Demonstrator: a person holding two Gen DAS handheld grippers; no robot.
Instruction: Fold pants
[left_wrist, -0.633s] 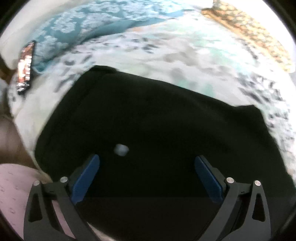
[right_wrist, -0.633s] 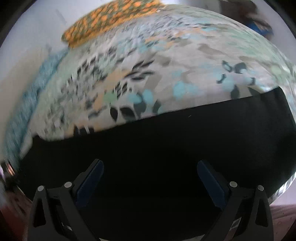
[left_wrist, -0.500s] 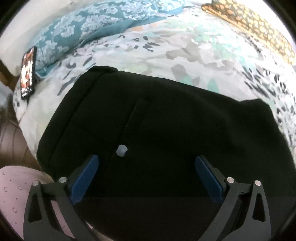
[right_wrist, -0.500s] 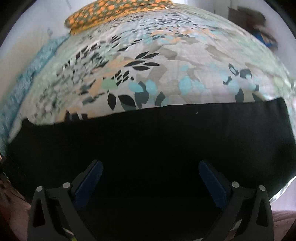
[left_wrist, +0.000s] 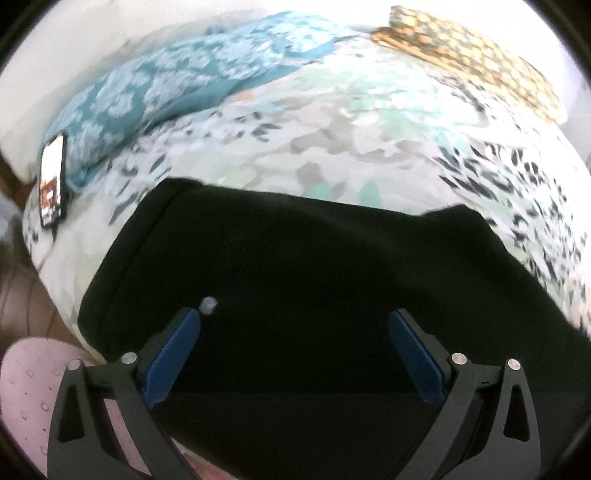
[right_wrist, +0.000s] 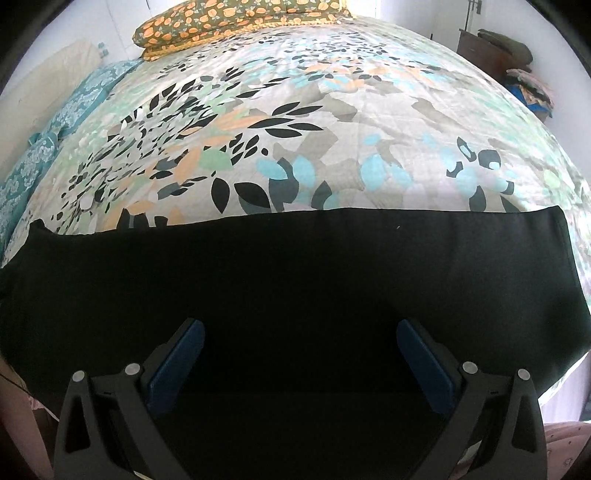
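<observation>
Black pants (left_wrist: 303, 266) lie flat on the near part of a bed, the waist end with a pale button (left_wrist: 208, 305) toward the left. In the right wrist view the pants (right_wrist: 295, 273) stretch across the whole width as a long dark band. My left gripper (left_wrist: 293, 323) is open and empty, hovering over the waist end, its left pad beside the button. My right gripper (right_wrist: 300, 332) is open and empty over the leg part.
The bed has a leaf-patterned cover (right_wrist: 314, 129). A teal patterned pillow (left_wrist: 177, 81) and an orange floral pillow (right_wrist: 229, 18) lie at the far side. A phone (left_wrist: 51, 181) lies by the teal pillow. A dark cabinet with clothes (right_wrist: 517, 70) stands at right.
The left view has shifted right, so the button now sits beside the left pad. The right view has steadied and tilted up; both grippers stay open.
</observation>
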